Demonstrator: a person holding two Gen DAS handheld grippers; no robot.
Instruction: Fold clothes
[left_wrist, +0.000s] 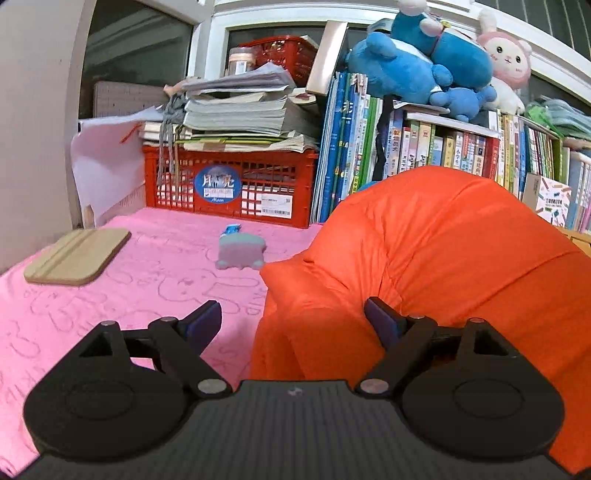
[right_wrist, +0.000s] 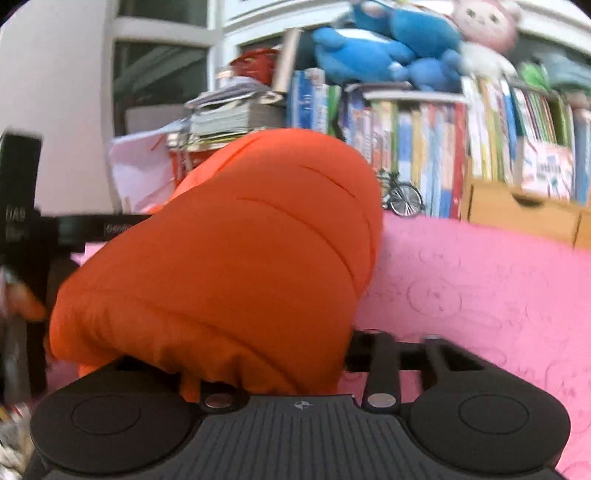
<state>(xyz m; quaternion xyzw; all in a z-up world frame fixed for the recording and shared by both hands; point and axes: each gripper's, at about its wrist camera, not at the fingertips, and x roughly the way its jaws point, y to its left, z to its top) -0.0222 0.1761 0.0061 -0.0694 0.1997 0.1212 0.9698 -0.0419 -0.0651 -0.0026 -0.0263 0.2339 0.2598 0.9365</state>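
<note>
On the pink blanket (left_wrist: 110, 295), L gripper (left_wrist: 293, 321) sits spread wide, nothing pinched, its right finger against the orange jacket (left_wrist: 443, 258). R gripper (right_wrist: 288, 369) is mostly hidden under jacket fabric; can't tell if it's pinching. Jacket's bunched up mid-blanket. Beyond: wooden board (left_wrist: 77, 256), grey toy (left_wrist: 240, 251), red crate (left_wrist: 229, 184), books (left_wrist: 424, 147).

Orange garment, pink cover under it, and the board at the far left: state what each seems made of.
Orange garment: thin woven synthetic, perhaps nylon, with a slight sheen, stitched channels and a puffy fill.
Pink cover: soft matte plush, likely fleece, with embossed figures.
Board: pale wood or bamboo, smooth, with rounded corners and grooves.
</note>
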